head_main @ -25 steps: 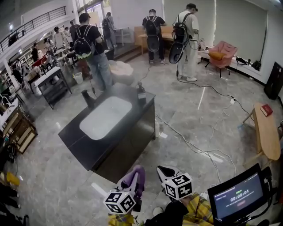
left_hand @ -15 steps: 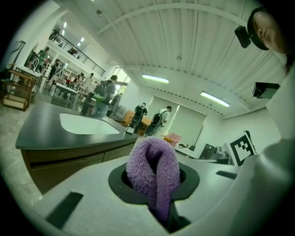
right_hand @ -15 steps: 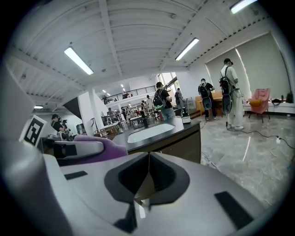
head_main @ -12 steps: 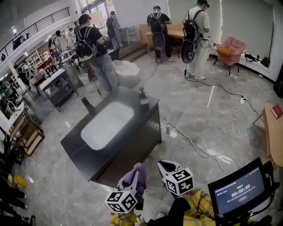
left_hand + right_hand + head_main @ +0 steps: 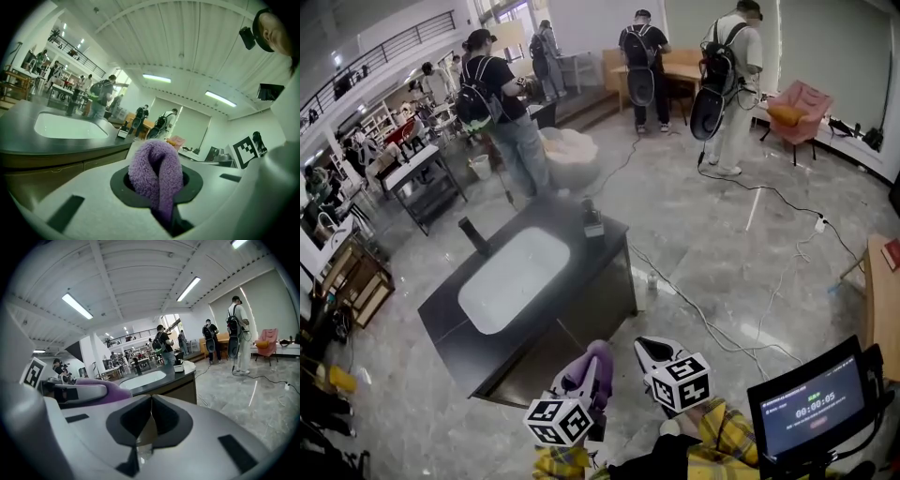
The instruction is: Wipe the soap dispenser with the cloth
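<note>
In right gripper view alone, R gripper seen pressed together; L gripper pinches purple cloth.

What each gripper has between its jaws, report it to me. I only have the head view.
Observer: The left gripper has its jaws shut on a folded purple cloth, which bulges out in front of them.
Operator: Now the right one.
Observer: The right gripper has its jaws shut together, with nothing between them.
</note>
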A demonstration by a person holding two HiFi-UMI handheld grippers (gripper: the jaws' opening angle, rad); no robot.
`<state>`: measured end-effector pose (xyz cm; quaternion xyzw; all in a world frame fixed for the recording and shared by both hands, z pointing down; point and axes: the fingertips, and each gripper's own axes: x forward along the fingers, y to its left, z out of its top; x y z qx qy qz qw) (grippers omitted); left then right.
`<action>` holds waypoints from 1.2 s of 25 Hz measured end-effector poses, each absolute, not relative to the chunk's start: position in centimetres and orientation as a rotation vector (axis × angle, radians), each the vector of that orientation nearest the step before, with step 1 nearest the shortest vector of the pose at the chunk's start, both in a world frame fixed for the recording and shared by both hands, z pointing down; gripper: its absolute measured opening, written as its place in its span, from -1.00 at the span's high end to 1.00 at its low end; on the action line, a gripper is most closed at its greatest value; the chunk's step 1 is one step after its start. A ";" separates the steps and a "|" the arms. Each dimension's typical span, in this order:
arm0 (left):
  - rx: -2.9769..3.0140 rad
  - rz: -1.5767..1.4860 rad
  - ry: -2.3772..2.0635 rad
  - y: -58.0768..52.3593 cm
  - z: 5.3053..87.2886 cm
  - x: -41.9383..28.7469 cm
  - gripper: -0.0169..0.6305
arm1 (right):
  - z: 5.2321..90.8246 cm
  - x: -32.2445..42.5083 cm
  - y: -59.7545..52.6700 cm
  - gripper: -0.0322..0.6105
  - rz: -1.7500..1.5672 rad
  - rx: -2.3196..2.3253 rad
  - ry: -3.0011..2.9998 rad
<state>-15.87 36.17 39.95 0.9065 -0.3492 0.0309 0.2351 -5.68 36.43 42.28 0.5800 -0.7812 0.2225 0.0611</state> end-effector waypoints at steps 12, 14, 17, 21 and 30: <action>2.493 0.070 -1.022 33.3 40.1 -8.0 0.82 | 43.0 1.0 32.9 0.88 0.664 1.685 -2.422; 2.487 0.080 -1.030 32.8 40.5 -7.7 0.82 | 43.2 1.3 32.5 0.88 0.658 1.674 -2.428; 2.473 0.081 -1.045 32.2 40.9 -7.2 0.82 | 43.5 2.1 31.9 0.88 0.662 1.677 -2.425; 2.449 0.096 -1.057 31.3 41.5 -6.9 0.82 | 43.8 2.4 31.4 0.88 0.685 1.658 -2.425; 2.475 0.106 -1.008 27.6 41.8 -4.2 0.82 | 43.6 4.1 28.7 0.88 0.673 1.684 -2.411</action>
